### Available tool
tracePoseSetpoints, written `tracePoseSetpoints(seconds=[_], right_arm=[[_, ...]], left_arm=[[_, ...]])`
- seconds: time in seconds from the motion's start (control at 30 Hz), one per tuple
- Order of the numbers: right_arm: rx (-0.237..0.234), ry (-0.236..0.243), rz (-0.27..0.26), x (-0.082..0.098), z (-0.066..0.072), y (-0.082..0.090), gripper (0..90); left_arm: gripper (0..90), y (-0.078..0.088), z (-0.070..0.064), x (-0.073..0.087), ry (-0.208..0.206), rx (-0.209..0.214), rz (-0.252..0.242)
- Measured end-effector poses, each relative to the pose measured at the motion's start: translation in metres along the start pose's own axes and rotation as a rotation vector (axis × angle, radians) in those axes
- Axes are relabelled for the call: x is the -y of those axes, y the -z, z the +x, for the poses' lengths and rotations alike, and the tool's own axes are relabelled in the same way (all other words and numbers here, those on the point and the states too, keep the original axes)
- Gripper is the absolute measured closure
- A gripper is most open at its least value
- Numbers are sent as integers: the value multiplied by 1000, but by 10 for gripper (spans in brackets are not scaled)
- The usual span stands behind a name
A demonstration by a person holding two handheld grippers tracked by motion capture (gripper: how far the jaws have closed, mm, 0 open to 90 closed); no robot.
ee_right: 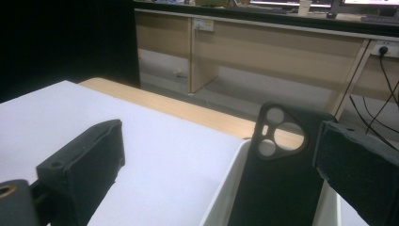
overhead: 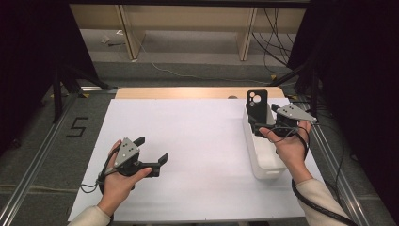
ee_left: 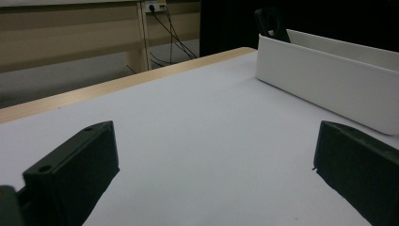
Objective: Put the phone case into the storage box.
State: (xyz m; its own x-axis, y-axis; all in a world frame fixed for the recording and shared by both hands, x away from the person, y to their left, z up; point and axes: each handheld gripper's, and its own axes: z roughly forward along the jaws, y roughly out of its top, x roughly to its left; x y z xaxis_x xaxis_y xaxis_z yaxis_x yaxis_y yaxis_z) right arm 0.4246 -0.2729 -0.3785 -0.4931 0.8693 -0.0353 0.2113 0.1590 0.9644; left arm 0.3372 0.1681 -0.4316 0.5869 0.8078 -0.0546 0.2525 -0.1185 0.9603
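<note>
A black phone case [overhead: 257,105] with camera cut-outs stands upright at the far end of a long white bin [overhead: 268,167] on the right of the white table. My right gripper [overhead: 265,117] hovers over the bin just behind the case, open. In the right gripper view the case [ee_right: 277,183] rises from the bin [ee_right: 229,176] between the wide-apart jaws of that gripper [ee_right: 216,141], close to the right one and not clamped. My left gripper [overhead: 151,149] is open and empty low over the table's front left. Its own view shows the left gripper [ee_left: 214,136] facing the bin [ee_left: 324,80], the case's top [ee_left: 271,21] behind.
The white sheet [overhead: 188,141] covers the table, with a bare wooden strip [overhead: 188,92] along its far edge. Metal rails [overhead: 37,160] run along both sides. A "5" mark [overhead: 77,127] is on the floor at left. Wooden shelving and cables [overhead: 273,42] stand behind.
</note>
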Motion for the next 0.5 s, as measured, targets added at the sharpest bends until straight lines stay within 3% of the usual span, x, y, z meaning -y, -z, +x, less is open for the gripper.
tracePoseSetpoints(seconds=[0.5], right_arm=[[-48,30,2,6,11,14,45]], left_arm=[[0,0,0,0,1,-2,-1]])
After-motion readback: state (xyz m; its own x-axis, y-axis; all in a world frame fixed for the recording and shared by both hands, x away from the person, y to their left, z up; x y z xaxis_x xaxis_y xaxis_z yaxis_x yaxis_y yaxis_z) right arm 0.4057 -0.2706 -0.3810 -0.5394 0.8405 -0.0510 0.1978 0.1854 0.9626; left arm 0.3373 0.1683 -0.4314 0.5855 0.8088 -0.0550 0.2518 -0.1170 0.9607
